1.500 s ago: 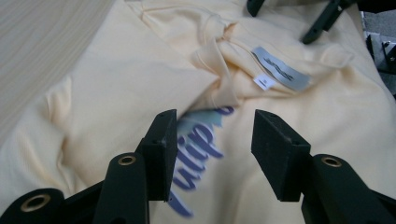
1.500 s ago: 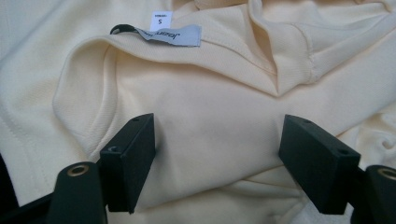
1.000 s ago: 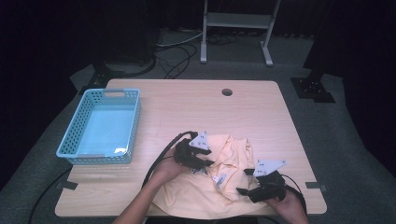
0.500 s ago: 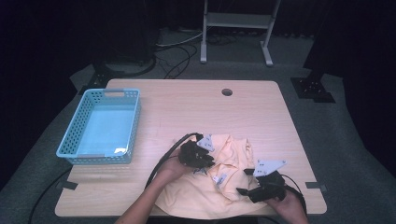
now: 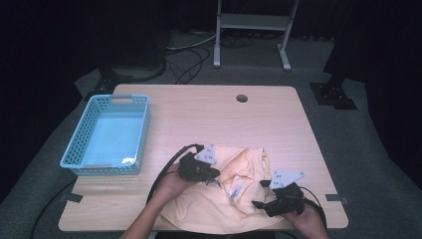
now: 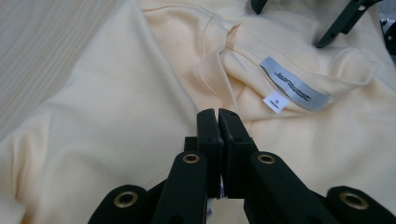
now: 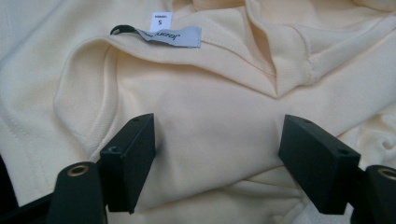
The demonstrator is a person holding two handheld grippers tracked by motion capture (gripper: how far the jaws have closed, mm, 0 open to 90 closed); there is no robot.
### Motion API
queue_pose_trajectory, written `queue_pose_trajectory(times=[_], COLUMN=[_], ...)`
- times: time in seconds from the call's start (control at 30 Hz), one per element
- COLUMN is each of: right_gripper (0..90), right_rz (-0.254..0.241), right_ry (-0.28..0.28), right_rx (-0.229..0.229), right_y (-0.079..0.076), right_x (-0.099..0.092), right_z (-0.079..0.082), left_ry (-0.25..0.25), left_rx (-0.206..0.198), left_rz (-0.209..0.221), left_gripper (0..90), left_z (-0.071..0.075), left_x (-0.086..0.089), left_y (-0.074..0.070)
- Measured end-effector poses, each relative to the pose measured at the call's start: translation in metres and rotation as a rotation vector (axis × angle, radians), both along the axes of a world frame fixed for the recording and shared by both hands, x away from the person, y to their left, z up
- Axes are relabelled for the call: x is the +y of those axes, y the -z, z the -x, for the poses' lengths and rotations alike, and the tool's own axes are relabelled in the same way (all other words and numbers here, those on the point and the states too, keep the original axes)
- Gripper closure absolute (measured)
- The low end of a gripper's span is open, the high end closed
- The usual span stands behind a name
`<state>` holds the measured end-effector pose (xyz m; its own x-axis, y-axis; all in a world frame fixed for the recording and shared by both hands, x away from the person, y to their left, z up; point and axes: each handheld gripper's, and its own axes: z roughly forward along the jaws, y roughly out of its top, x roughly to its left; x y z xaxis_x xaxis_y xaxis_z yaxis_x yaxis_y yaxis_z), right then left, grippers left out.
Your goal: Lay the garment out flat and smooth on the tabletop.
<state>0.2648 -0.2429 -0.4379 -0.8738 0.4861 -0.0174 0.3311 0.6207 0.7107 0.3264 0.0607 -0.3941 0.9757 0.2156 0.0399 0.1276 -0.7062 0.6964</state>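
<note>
A pale yellow shirt (image 5: 219, 209) lies crumpled at the table's near edge, with its grey neck label (image 6: 292, 84) turned up. My left gripper (image 5: 216, 177) rests on the shirt's left part. Its jaws (image 6: 218, 116) have just been closing and now press together, with a sliver of pale cloth between them. My right gripper (image 5: 259, 194) sits low over the shirt's right side. In the right gripper view it (image 7: 217, 154) stands open, cloth beneath its jaws and the label (image 7: 170, 35) beyond them.
A light blue plastic basket (image 5: 144, 129) stands on the left of the wooden table (image 5: 209, 114), which has a round cable hole (image 5: 242, 98) near its far edge. Black cables trail off the near left edge. A metal stand (image 5: 251, 20) is on the floor behind.
My left gripper has moved to the right over the shirt, toward the collar. The right gripper has stayed put.
</note>
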Motion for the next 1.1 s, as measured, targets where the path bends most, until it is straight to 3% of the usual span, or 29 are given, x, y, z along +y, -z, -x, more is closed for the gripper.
queue_pose_trajectory(times=[0.33, 0.67, 0.77, 0.83, 0.9, 0.97, 1.1], right_gripper=[26.3, 26.3, 26.3, 26.2, 26.2, 26.2, 26.2], right_rz=[-0.001, -0.009, -0.008, -0.008, -0.008, -0.009, -0.012], right_ry=[0.003, 0.007, 0.008, 0.010, 0.012, 0.012, 0.011], right_rx=[0.001, 0.009, 0.010, 0.009, 0.009, 0.010, 0.010], right_y=[0.000, -0.002, -0.002, -0.002, -0.001, -0.001, -0.001], right_x=[0.000, -0.001, -0.001, -0.001, 0.000, 0.000, 0.000], right_z=[0.000, 0.000, 0.000, 0.001, 0.001, 0.001, 0.001], left_ry=[-0.138, -0.243, -0.262, -0.275, -0.255, -0.248, -0.206], left_rx=[-0.002, 0.015, 0.019, 0.024, 0.032, 0.013, 0.023], left_rz=[0.061, 0.073, 0.088, 0.107, 0.129, 0.135, 0.189], left_gripper=[88.0, 88.0, 87.5, 82.3, 74.8, 68.1, 62.3], left_z=[0.036, 0.048, 0.049, 0.050, 0.050, 0.050, 0.048], left_x=[0.068, 0.116, 0.123, 0.125, 0.123, 0.117, 0.102], left_y=[-0.001, 0.008, 0.009, 0.008, 0.008, 0.006, 0.002])
